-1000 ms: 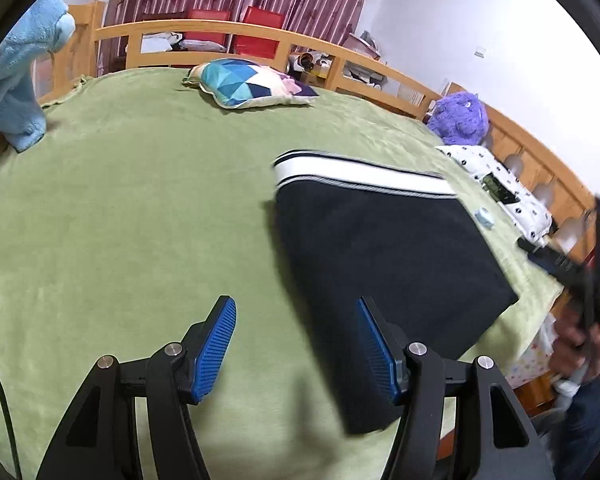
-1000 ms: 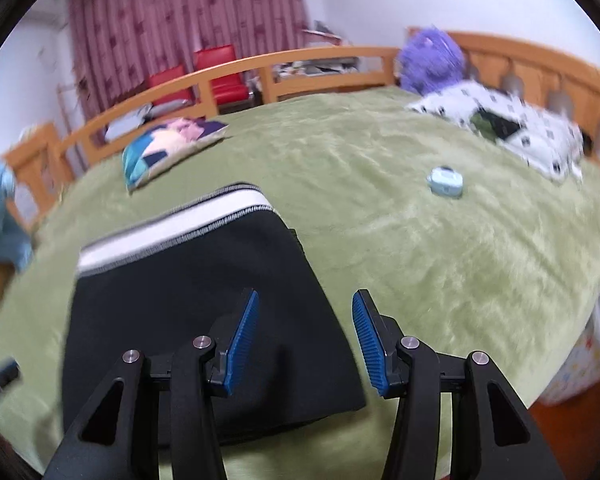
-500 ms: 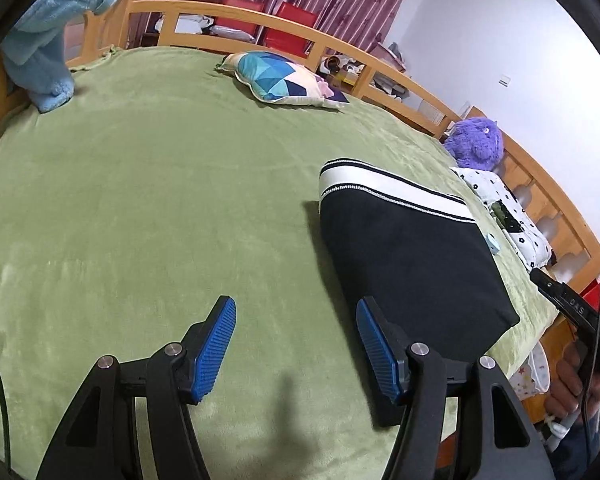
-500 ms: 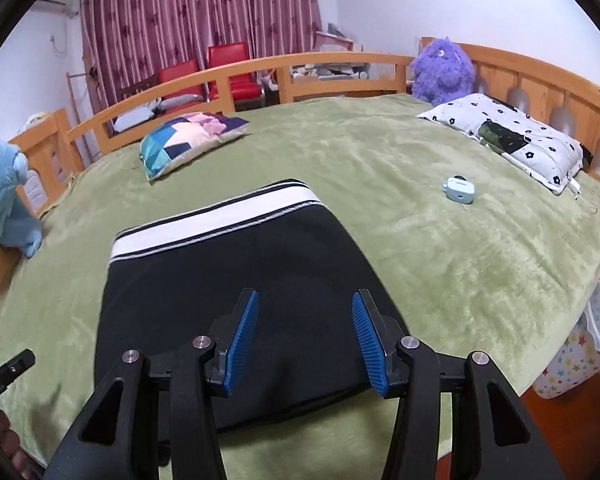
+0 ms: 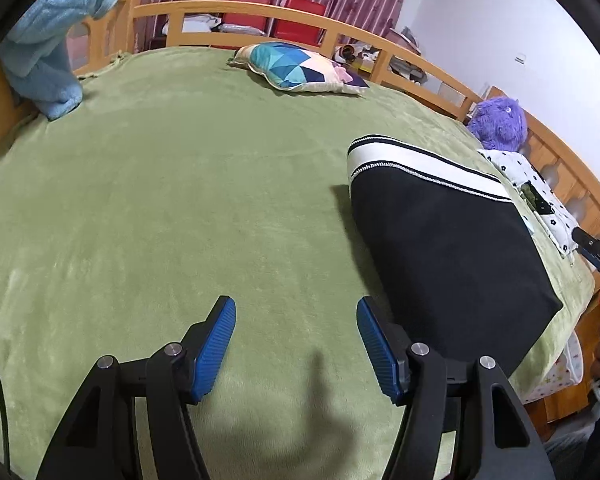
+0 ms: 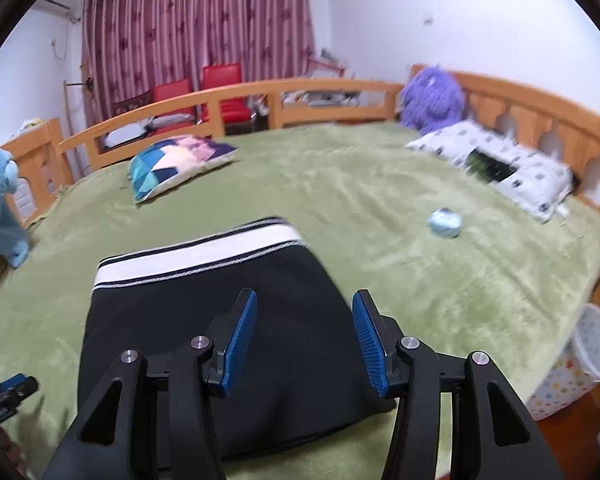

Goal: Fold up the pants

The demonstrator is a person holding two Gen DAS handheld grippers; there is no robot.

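Note:
The black pants (image 5: 448, 240) lie folded into a compact rectangle on the green blanket (image 5: 180, 200), with the white striped waistband (image 5: 420, 164) at the far end. My left gripper (image 5: 296, 340) hovers open over bare blanket, just left of the pants, nothing between its blue pads. In the right wrist view the same pants (image 6: 204, 320) fill the lower middle, and my right gripper (image 6: 304, 344) stands open above their near part, holding nothing. The tip of the left gripper (image 6: 8, 390) shows at the lower left edge there.
A patterned cushion (image 5: 300, 68) and a blue plush toy (image 5: 48, 44) sit at the far side, a purple plush (image 6: 432, 96) and a dotted pillow (image 6: 500, 168) by the wooden rail. A small light-blue object (image 6: 444, 222) lies on the blanket. A star-patterned bin (image 6: 580, 364) stands beside the bed.
The left gripper has drawn away to the left off the pants, so they now sit to its right. The right gripper has shifted so the pants lie centred under it. Both stay open.

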